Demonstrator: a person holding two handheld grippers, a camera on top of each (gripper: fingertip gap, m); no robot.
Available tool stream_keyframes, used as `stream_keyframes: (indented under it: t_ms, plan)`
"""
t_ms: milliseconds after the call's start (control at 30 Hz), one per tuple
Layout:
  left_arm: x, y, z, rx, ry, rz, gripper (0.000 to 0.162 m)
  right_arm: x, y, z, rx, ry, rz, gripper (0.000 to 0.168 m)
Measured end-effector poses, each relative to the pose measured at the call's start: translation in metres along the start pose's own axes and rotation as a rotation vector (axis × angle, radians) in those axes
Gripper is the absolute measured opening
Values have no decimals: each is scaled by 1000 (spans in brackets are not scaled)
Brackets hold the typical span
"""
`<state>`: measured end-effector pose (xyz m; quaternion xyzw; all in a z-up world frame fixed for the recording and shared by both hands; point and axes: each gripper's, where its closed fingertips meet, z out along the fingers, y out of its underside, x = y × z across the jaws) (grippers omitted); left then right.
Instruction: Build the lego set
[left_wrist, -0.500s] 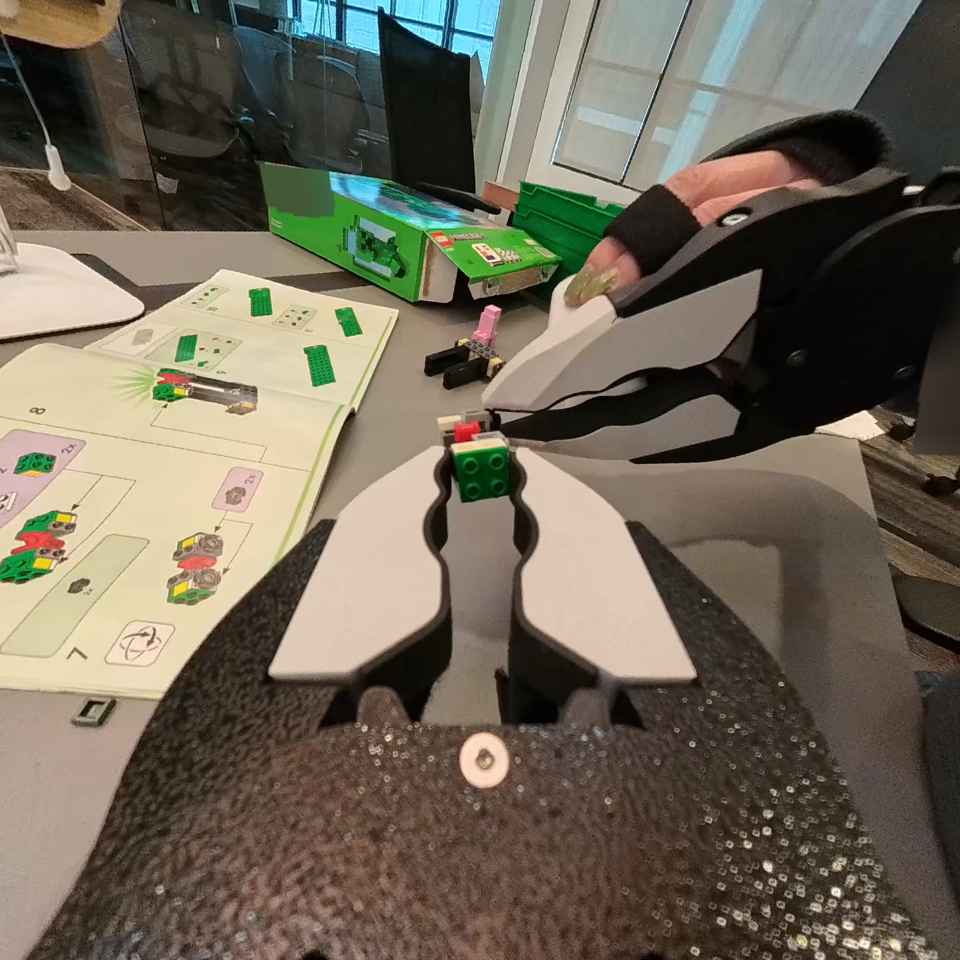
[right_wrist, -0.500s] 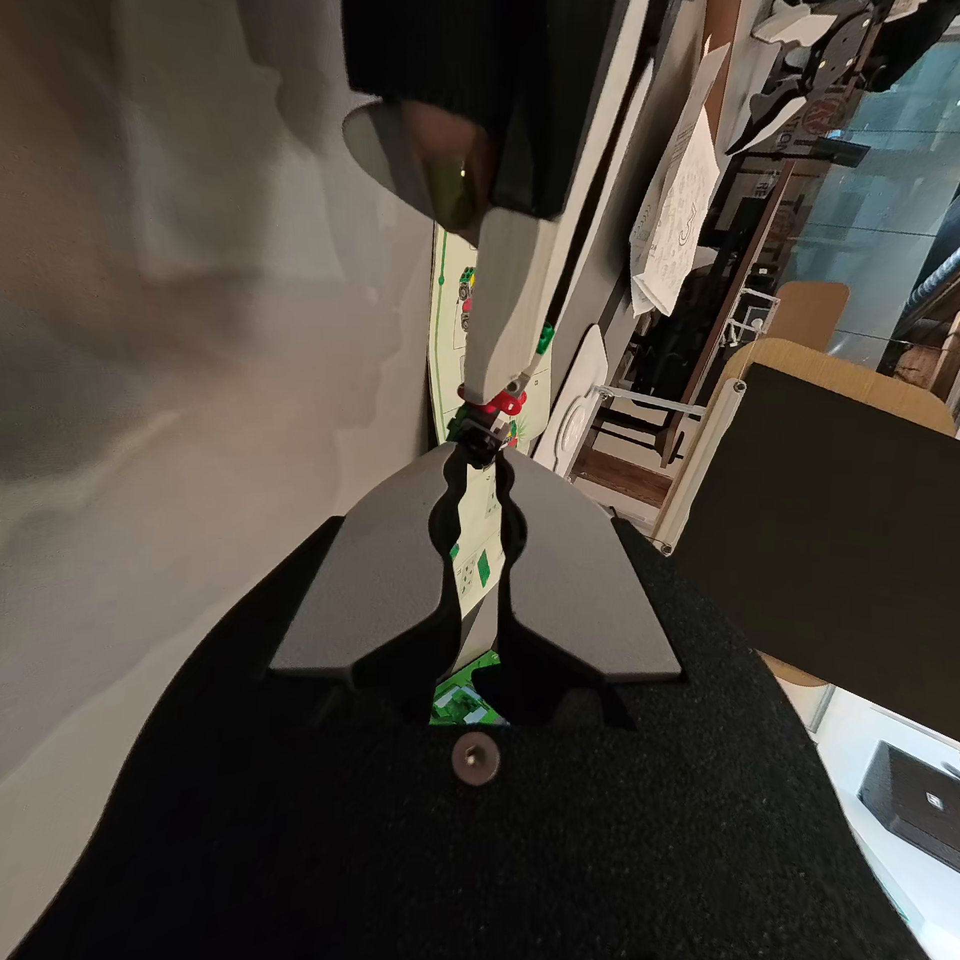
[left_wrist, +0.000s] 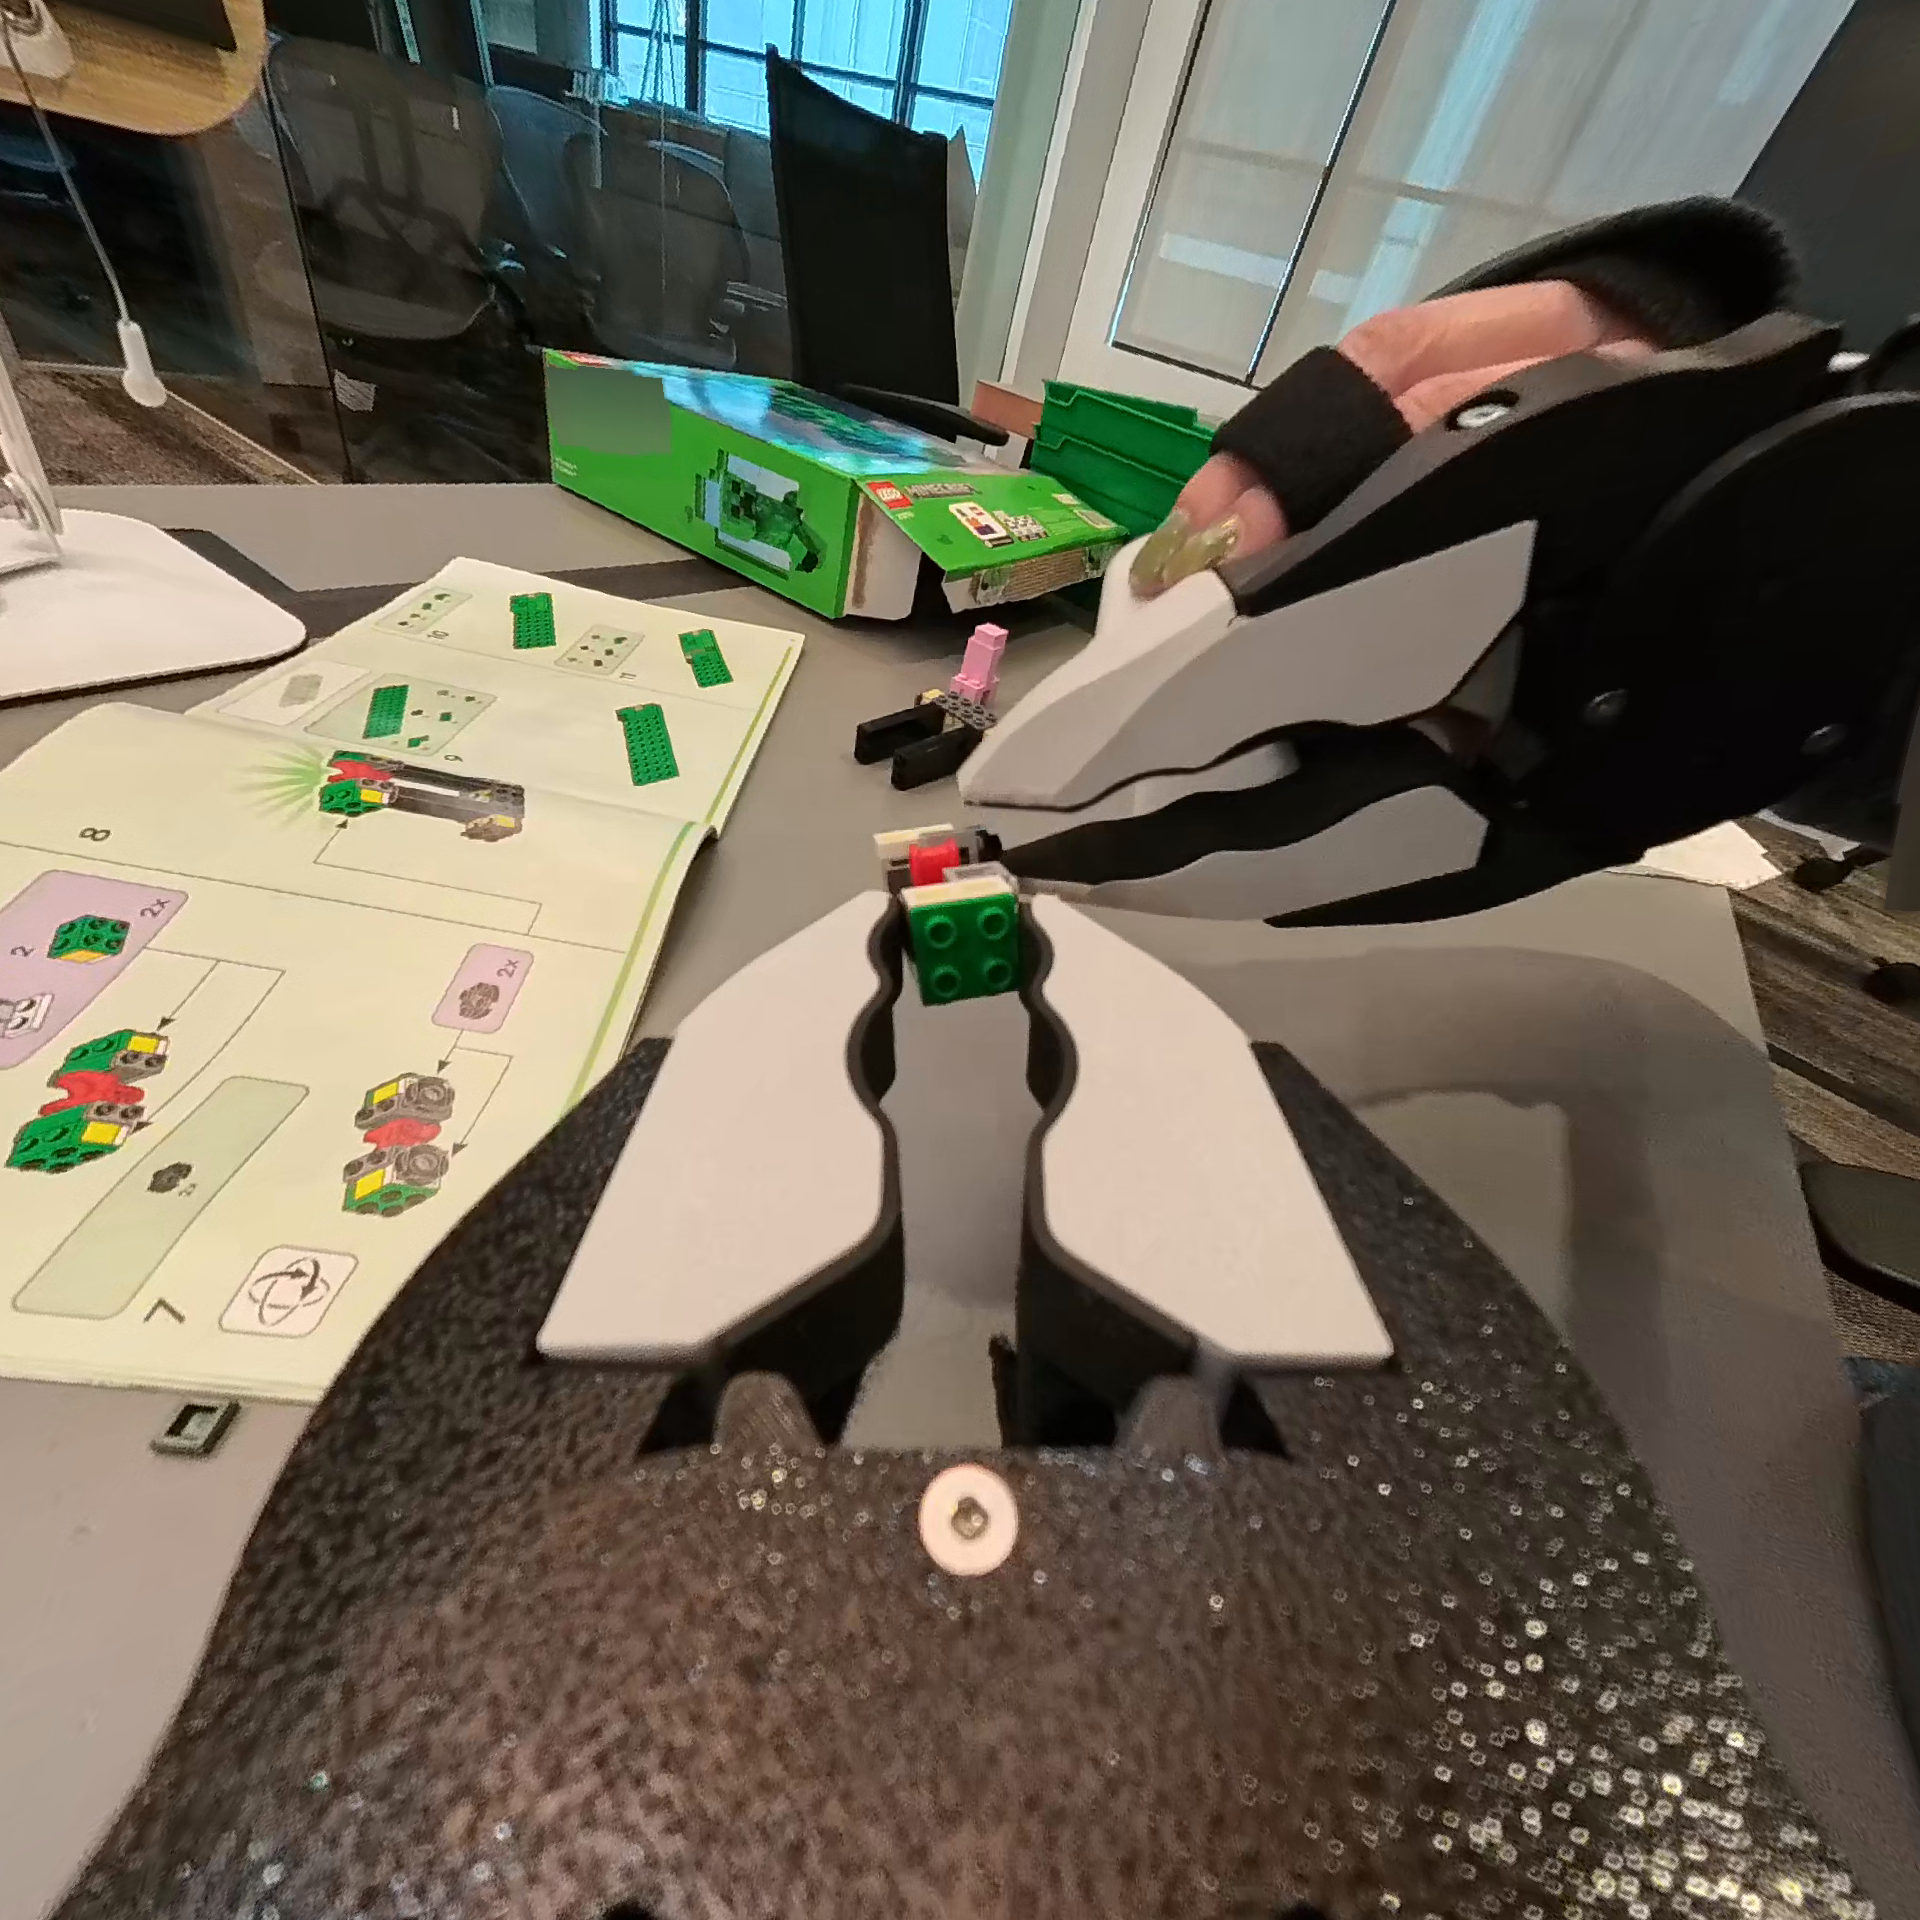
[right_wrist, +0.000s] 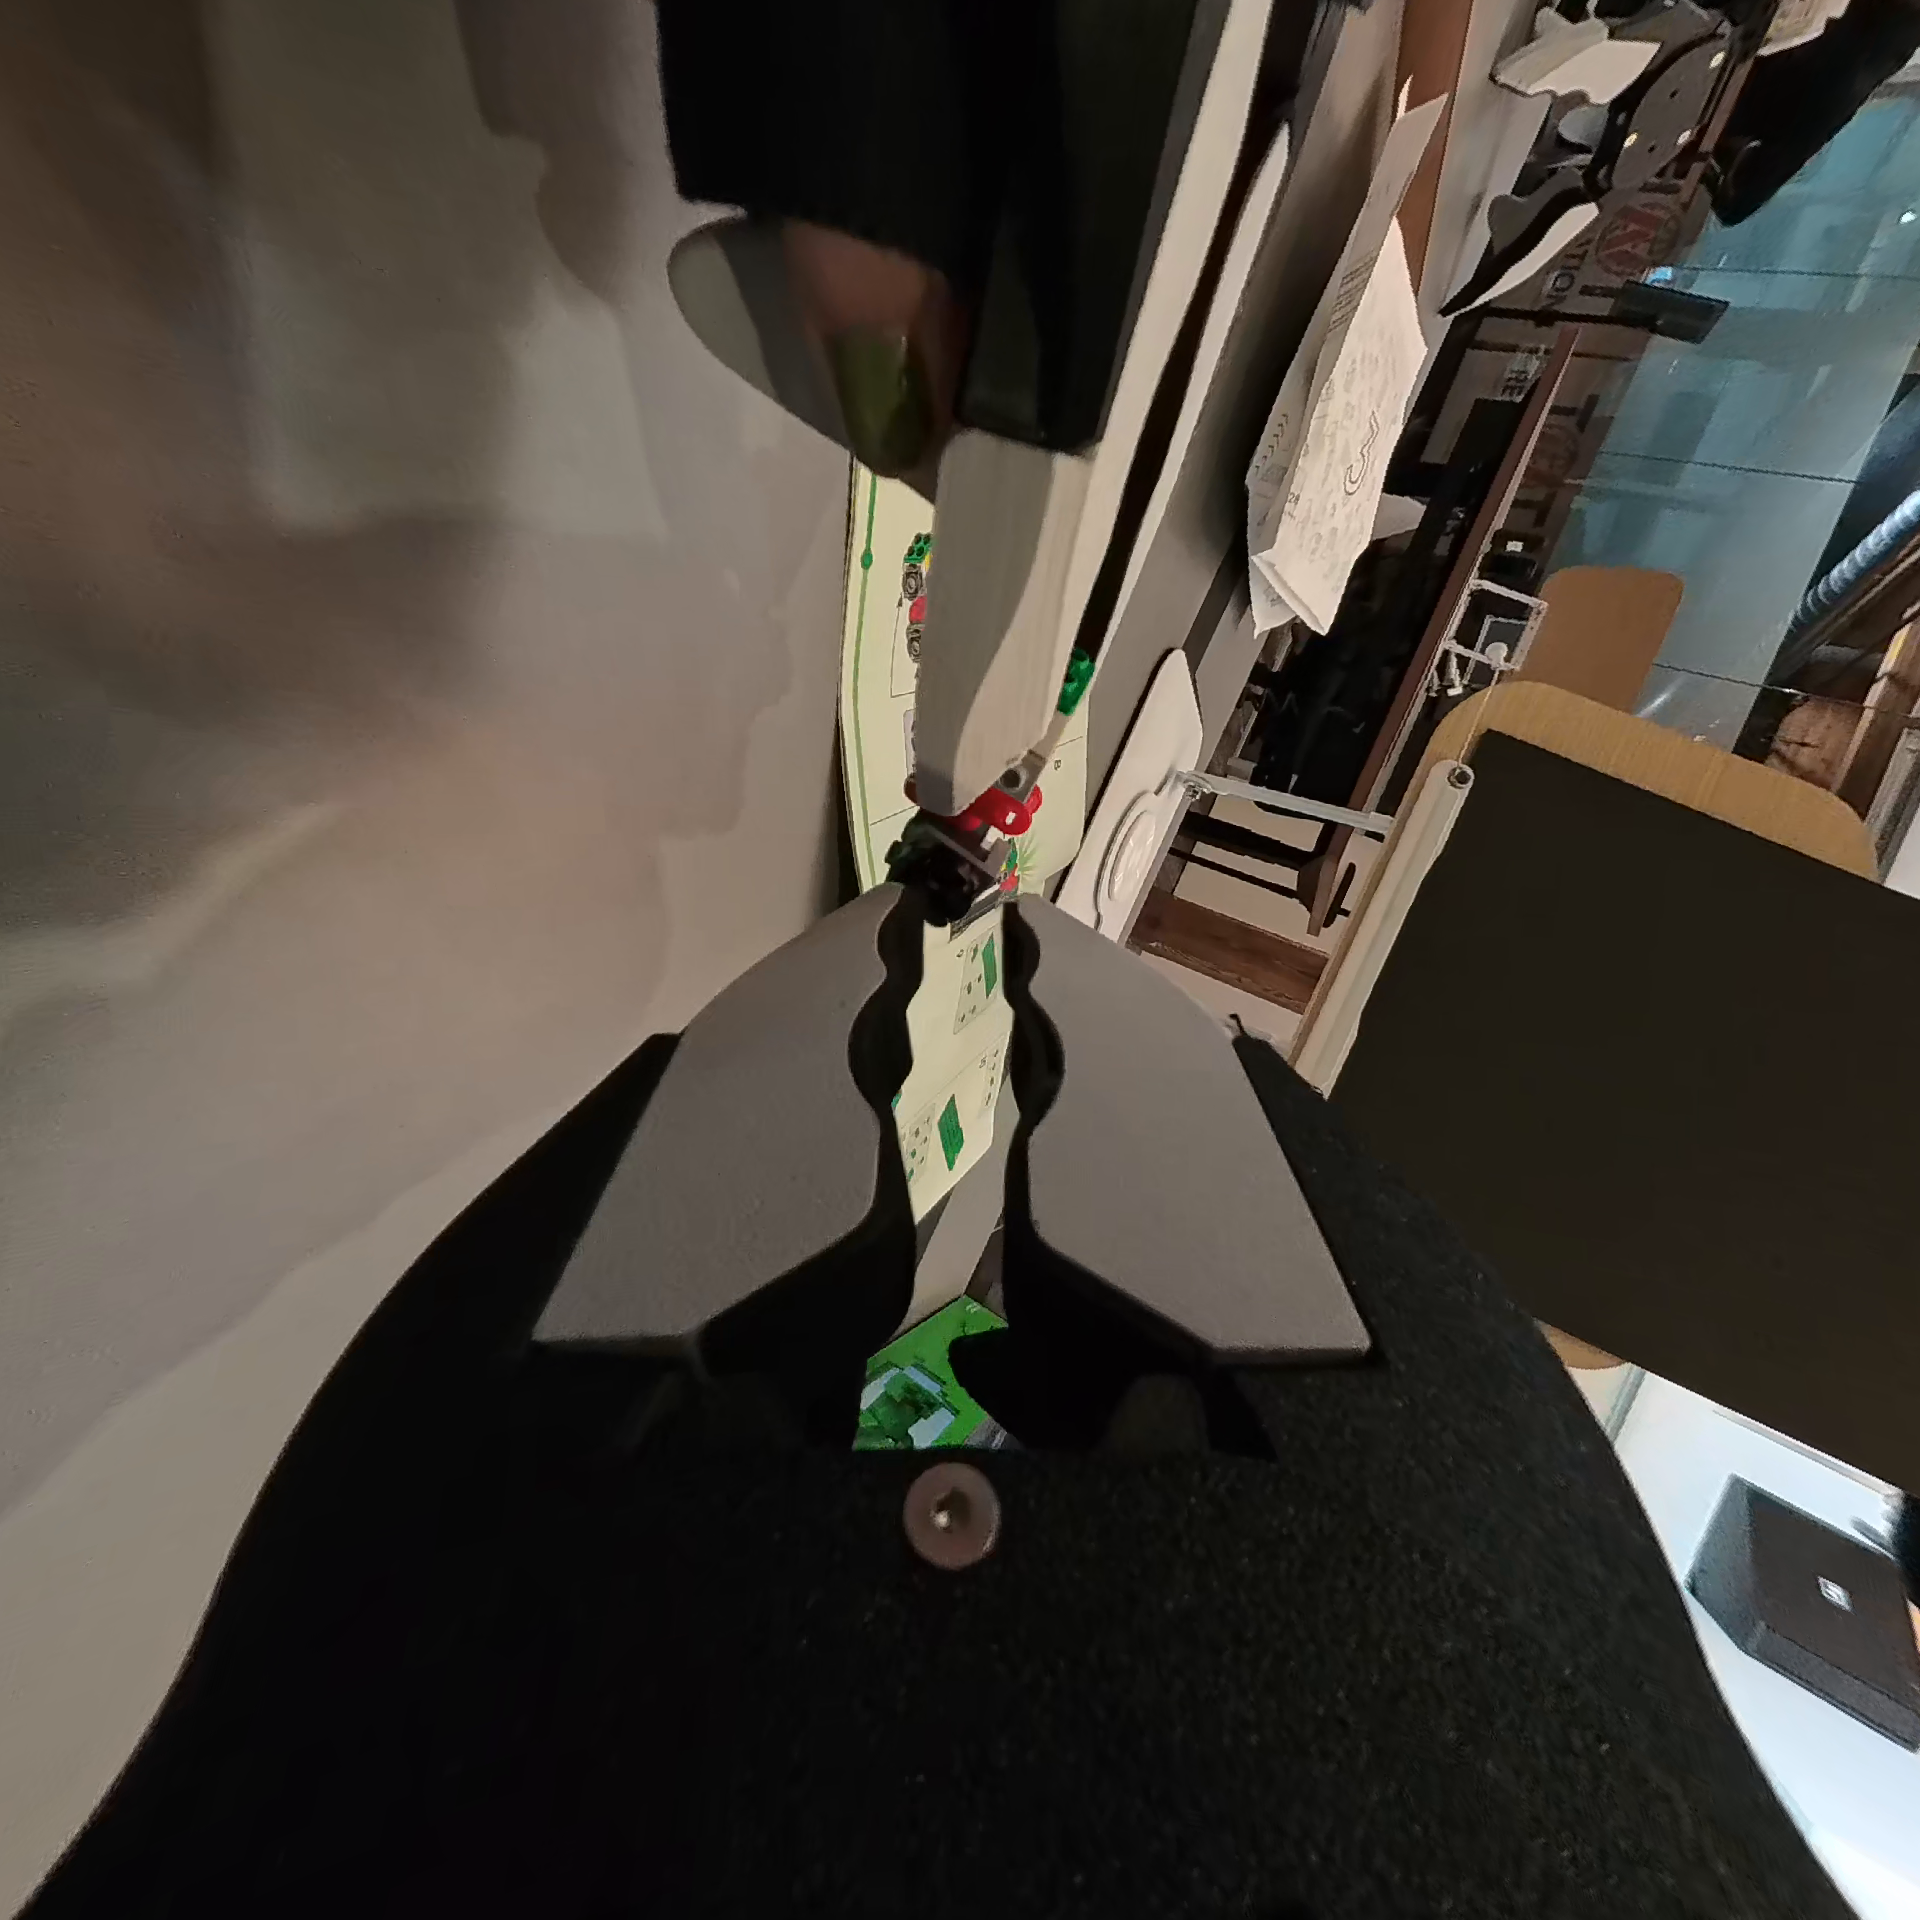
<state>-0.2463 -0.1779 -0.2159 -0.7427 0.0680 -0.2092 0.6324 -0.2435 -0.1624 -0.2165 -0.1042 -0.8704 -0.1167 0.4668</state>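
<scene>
My left gripper (left_wrist: 961, 920) is shut on a small assembly with a green 2x2 brick (left_wrist: 964, 951) facing me, and red and white parts (left_wrist: 928, 857) behind it, held above the grey table (left_wrist: 1299, 997). My right gripper (left_wrist: 987, 826) comes in from the right, with a gloved hand on it, and its tips touch the assembly's far end. In the right wrist view my right gripper (right_wrist: 956, 909) is shut on a small dark grey piece (right_wrist: 940, 873) that meets the red part (right_wrist: 992, 816) under the left gripper's finger (right_wrist: 987, 644).
An open instruction booklet (left_wrist: 364, 883) lies at the left. A green set box (left_wrist: 779, 499) lies behind it. A pink figure (left_wrist: 979, 665) and black bricks (left_wrist: 914, 743) sit past the grippers. A small dark part (left_wrist: 192, 1425) lies near the front left. A white stand base (left_wrist: 125, 613) is at the far left. Less than 4 cm separates the two grippers' tips.
Both grippers keep their holds. The right gripper has edged slightly closer to the assembly; otherwise nothing has visibly moved.
</scene>
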Motion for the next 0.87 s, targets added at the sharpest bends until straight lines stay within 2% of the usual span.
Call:
stream_keyframes:
  t_ms: [267,400,500,667,767,867]
  plan:
    - [-4,-6,-4,33,-12,-10,20,5,8,-4,-16,21,48,16]
    - [-7,-11,-8,66,-29,-11,20,12,23,-8,-32,61,197,14]
    - [-8,-17,-11,108,-41,6,20,19,30,-12,14,92,525,11]
    - [-5,-26,-16,163,-60,72,20,21,14,-16,328,-61,1367,15]
    - [-2,-28,-17,180,-63,114,20,26,9,-19,564,-200,1776,29]
    - [6,-33,-18,213,-34,155,20,30,3,-21,773,-377,2037,44]
